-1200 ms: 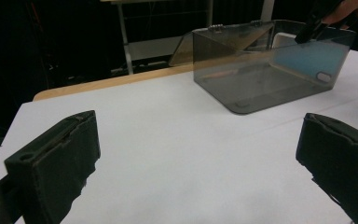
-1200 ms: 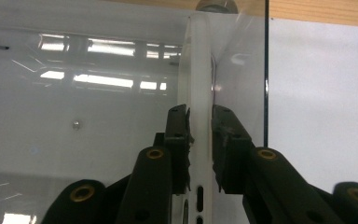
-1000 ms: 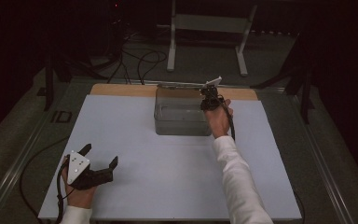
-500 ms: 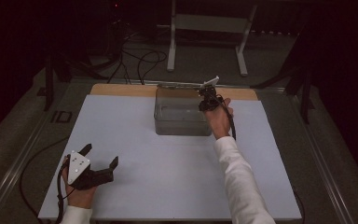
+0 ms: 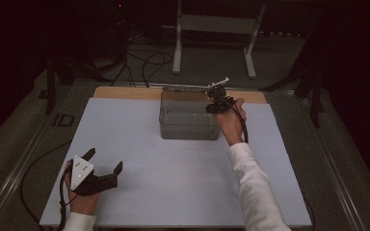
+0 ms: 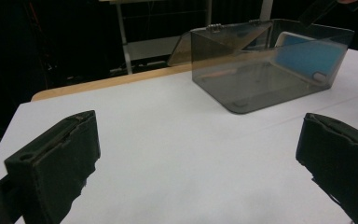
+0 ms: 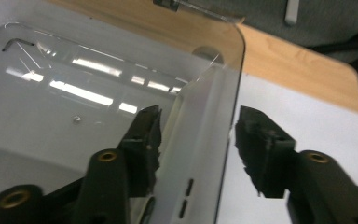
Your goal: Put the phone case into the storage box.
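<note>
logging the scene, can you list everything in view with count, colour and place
box: 1, clear smoky grey, far middle of the sheet, lid open
phone-like slab: 1, white rim with blue face, leaning inside the box; what it is I cannot tell
sheet: 1, white, covering the table
table: 1, wood edge showing at the far side
stand: 1, grey, on the floor behind
left gripper: 1, black, near left, open
right gripper: 1, black, jaws just opening astride the box's right wall

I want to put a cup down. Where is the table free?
Free: the white table top between the left gripper and the sleeve, and left of the clear box. Crowded: the box's right end, where the right gripper hangs.
</note>
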The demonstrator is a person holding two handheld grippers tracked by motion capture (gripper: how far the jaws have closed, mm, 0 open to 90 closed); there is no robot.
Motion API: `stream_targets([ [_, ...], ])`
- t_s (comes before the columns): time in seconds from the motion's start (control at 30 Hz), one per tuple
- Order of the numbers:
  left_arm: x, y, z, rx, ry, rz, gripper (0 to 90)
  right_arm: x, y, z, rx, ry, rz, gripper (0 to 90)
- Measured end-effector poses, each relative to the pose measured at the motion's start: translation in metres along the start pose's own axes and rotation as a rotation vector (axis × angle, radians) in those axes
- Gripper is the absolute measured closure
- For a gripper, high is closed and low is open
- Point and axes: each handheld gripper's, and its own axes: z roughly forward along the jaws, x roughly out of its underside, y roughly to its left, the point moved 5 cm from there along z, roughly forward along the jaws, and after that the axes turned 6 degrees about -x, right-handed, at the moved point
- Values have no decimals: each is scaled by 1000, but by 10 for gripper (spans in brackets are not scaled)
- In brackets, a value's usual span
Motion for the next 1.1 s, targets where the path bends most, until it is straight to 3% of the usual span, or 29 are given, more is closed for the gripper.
stream_targets([
  [0.17, 0, 0, 0, 1, 0, 0, 3, 3, -4, -2, -39, -33, 28, 317],
  [0.33, 1, 0, 1, 3, 6, -2, 3, 7, -5, -5, -54, -53, 18, 224],
  [0.53, 1, 0, 1, 5, 8, -2, 3, 12, -1, -15, -193, -118, 36, 194],
  [0.7, 2, -1, 2, 8, 14, -2, 3, 19, 4, -22, -252, -155, 18, 156],
  [0.87, 3, -1, 3, 14, 25, -2, 3, 27, 11, -30, -215, -225, -42, 118],
  [0.93, 3, -1, 3, 16, 27, -1, 3, 34, 16, -38, -201, -305, -97, 103],
  [0.97, 3, -1, 3, 18, 28, -1, 3, 37, 18, -42, -204, -337, -103, 103],
  [1.1, 2, 0, 3, 19, 32, -8, 2, 48, 19, -56, -243, -376, -88, 99],
])
